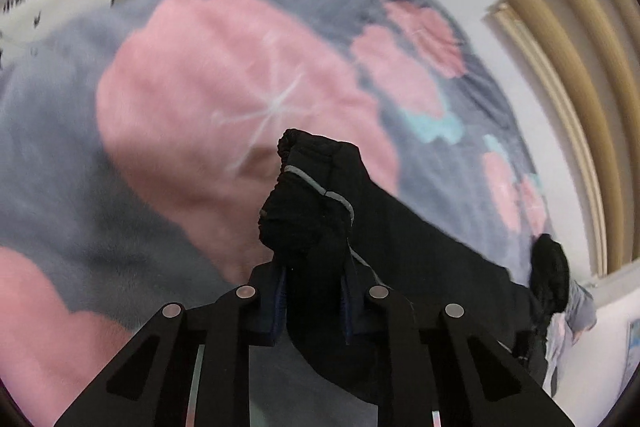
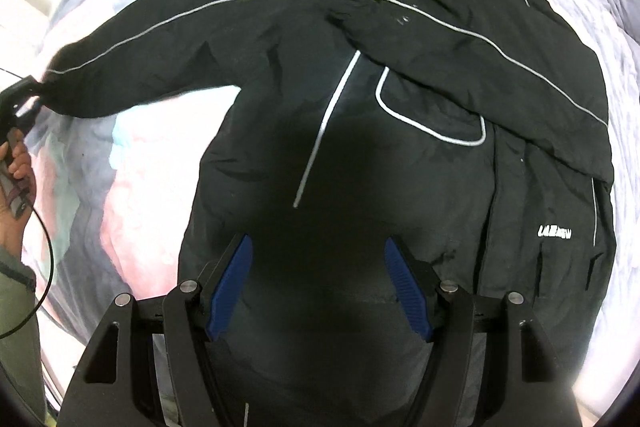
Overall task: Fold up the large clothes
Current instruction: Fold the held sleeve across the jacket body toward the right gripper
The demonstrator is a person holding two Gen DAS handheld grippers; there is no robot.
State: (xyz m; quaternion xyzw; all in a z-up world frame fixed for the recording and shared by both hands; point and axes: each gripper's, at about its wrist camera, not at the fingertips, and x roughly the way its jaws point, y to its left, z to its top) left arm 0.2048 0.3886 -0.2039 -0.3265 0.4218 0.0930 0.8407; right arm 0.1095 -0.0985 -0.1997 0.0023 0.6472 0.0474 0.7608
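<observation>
A black jacket (image 2: 360, 147) with thin white piping lies spread, front up, on a grey blanket with pink flowers (image 2: 132, 195). Its hood is at the top and its right sleeve is folded across the chest. My right gripper (image 2: 317, 241) hangs open over the jacket's lower body, pointing down, with nothing between its blue pads (image 2: 230, 287). My left gripper (image 1: 314, 291) is shut on the cuff (image 1: 308, 195) of the other sleeve, which bunches up between its fingers. The right wrist view shows that left gripper (image 2: 28, 95) at the far left, holding the outstretched sleeve end.
The flowered blanket (image 1: 200, 87) covers the bed around the jacket. A white wall and beige ribbed panels (image 1: 580, 87) stand beyond the bed. A person's hand (image 2: 16, 163) in a green sleeve holds the left gripper, and a black cable (image 2: 44, 227) loops below it.
</observation>
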